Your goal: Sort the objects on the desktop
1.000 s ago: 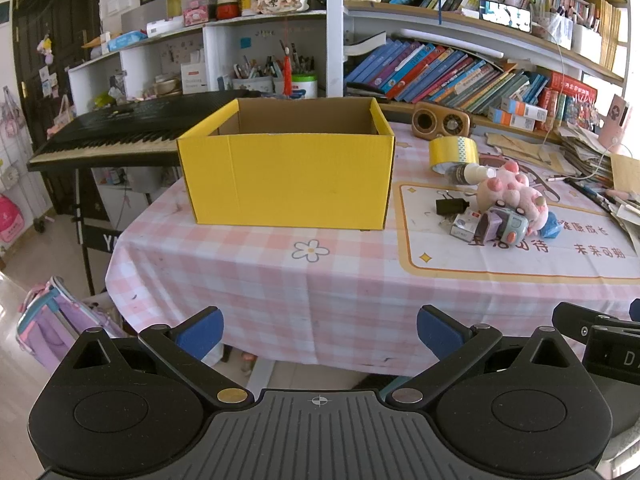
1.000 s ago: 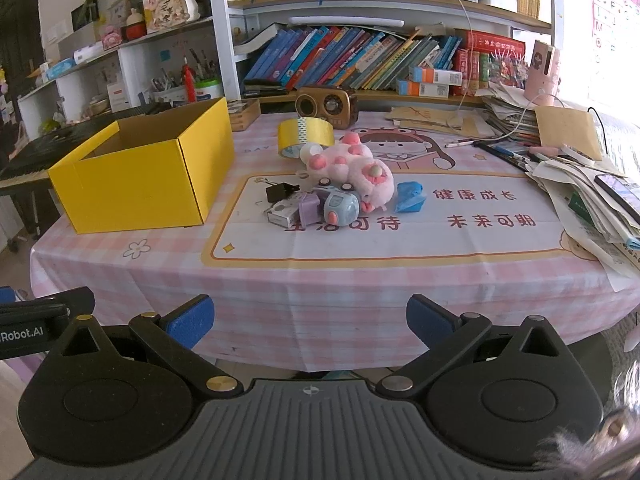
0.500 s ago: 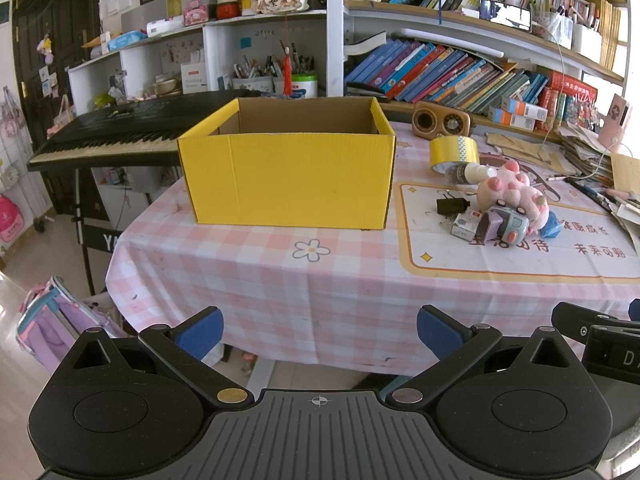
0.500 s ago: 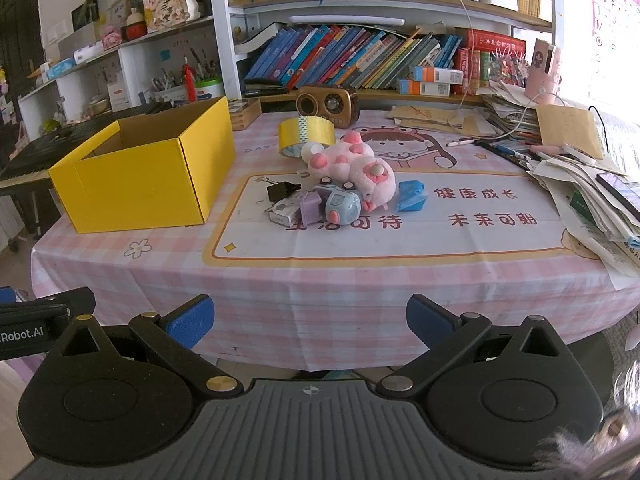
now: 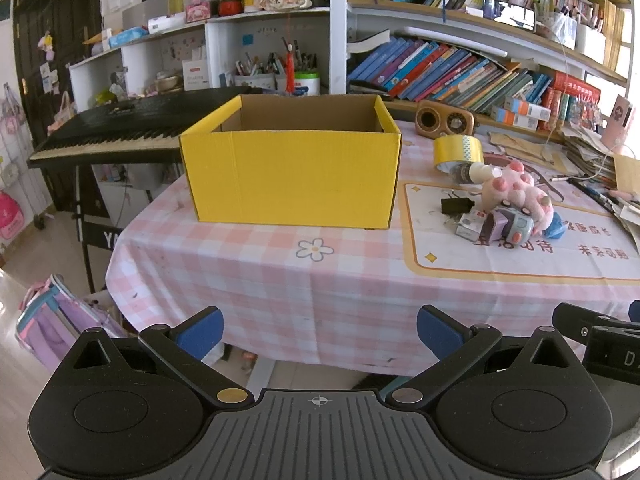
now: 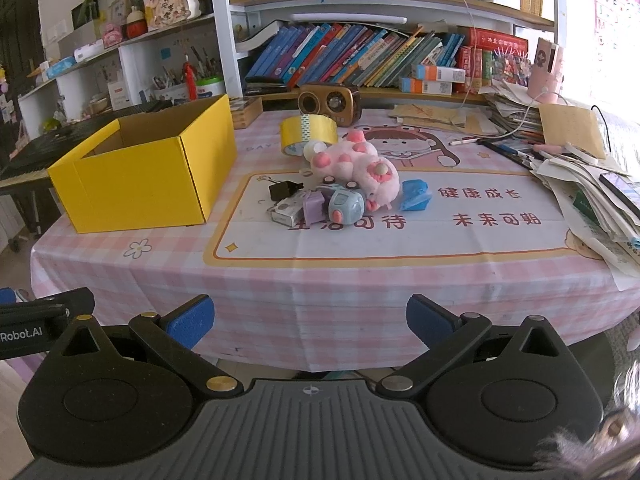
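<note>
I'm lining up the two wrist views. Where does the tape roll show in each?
Left wrist: tape roll at right of centre, right of the yellow box.
Right wrist: tape roll near upper centre, right of the box.
Shared landmark: the pink plush, just in front of the roll.

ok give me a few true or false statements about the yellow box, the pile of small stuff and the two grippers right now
1. The yellow box is open at the top. True.
2. The pink plush toy lies inside the box. False: it lies on the table mat among the small items, beside the box.
3. The left gripper holds the roll of yellow tape. False: its jaws are open and empty, and the tape sits on the table.
4. The right gripper is open, short of the table edge. True.
5. A black binder clip lies near the plush toy. True.
</note>
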